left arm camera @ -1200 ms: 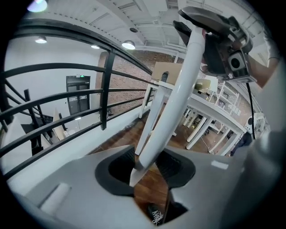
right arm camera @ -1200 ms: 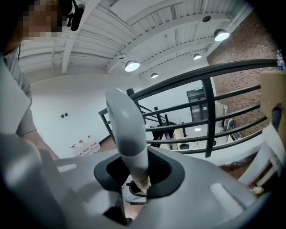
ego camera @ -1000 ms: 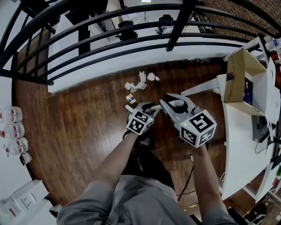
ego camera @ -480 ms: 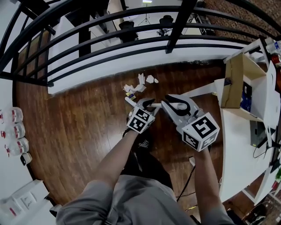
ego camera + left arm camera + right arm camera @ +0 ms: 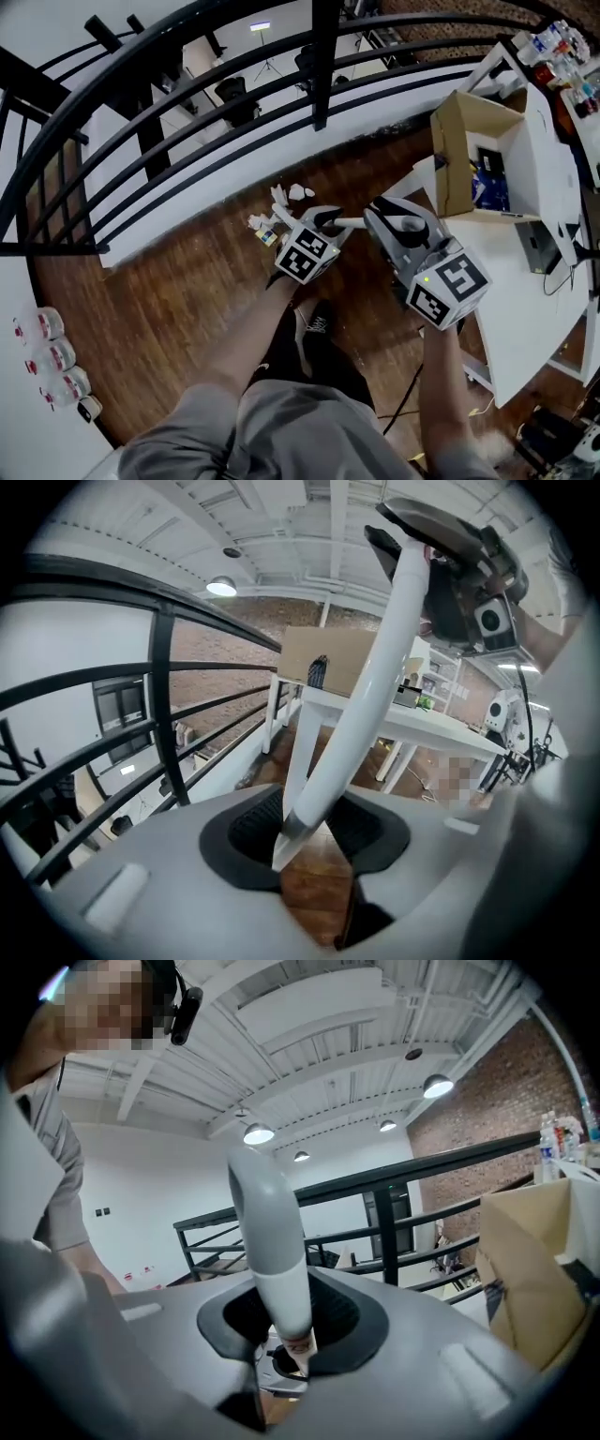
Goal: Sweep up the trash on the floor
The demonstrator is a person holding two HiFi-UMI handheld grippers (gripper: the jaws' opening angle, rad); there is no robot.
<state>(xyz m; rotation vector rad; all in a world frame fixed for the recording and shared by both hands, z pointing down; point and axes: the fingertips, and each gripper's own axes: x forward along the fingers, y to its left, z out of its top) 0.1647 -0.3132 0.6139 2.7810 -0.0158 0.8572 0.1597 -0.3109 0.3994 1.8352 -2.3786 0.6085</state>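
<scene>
Crumpled white paper trash (image 5: 281, 199) and a small yellow-and-blue scrap (image 5: 268, 236) lie on the dark wood floor by the white wall base. My left gripper (image 5: 323, 221) hangs just right of the trash, shut on a white handle (image 5: 361, 696). That handle runs between the jaws (image 5: 314, 841) and slants up to the right gripper. My right gripper (image 5: 380, 221) is shut on a handle with a curved grey top (image 5: 267, 1232), which stands up from its jaws (image 5: 286, 1335). A short white stretch of handle (image 5: 354, 222) shows between the two grippers. The tool's head is hidden.
A black railing (image 5: 234, 75) curves along the far side. A white table (image 5: 525, 272) with an open cardboard box (image 5: 459, 141) stands close on the right. Bottles (image 5: 47, 361) line the left wall. My shoe (image 5: 314, 328) and a cable (image 5: 412, 394) are below the grippers.
The head view has swung right, bringing the table and box nearer. Both grippers have lifted together, still shut on their handles. The trash now lies closer to the left gripper.
</scene>
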